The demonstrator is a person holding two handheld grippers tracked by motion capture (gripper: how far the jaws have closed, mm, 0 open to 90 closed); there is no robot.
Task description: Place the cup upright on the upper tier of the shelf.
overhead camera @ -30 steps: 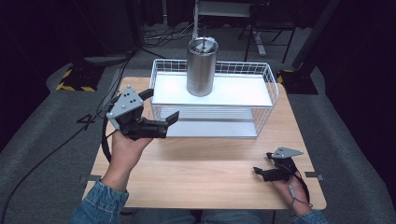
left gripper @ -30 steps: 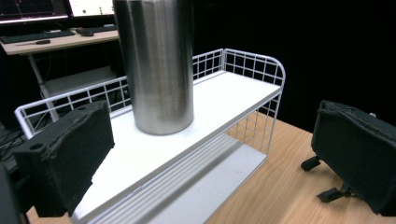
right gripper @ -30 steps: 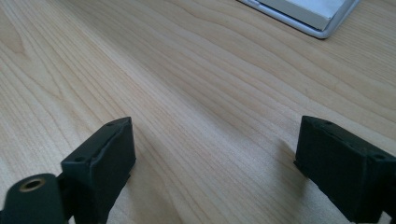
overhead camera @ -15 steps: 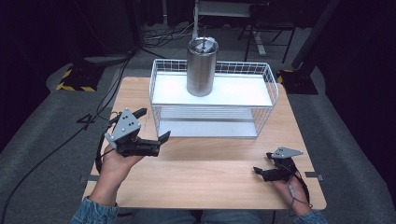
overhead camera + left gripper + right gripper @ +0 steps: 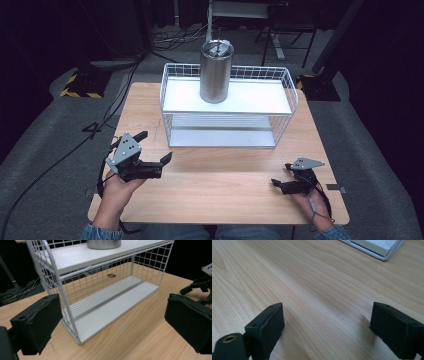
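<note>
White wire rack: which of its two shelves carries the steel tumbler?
The upper white shelf of the white wire rack carries the tall stainless steel tumbler, standing upright toward its left end. The lower shelf is bare.

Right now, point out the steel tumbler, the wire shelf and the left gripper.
steel tumbler point(image 5: 215, 75), high view, middle of its side wall
wire shelf point(image 5: 227, 144), high view, lower front rim
left gripper point(image 5: 154, 150), high view, midway between its fingertips
</note>
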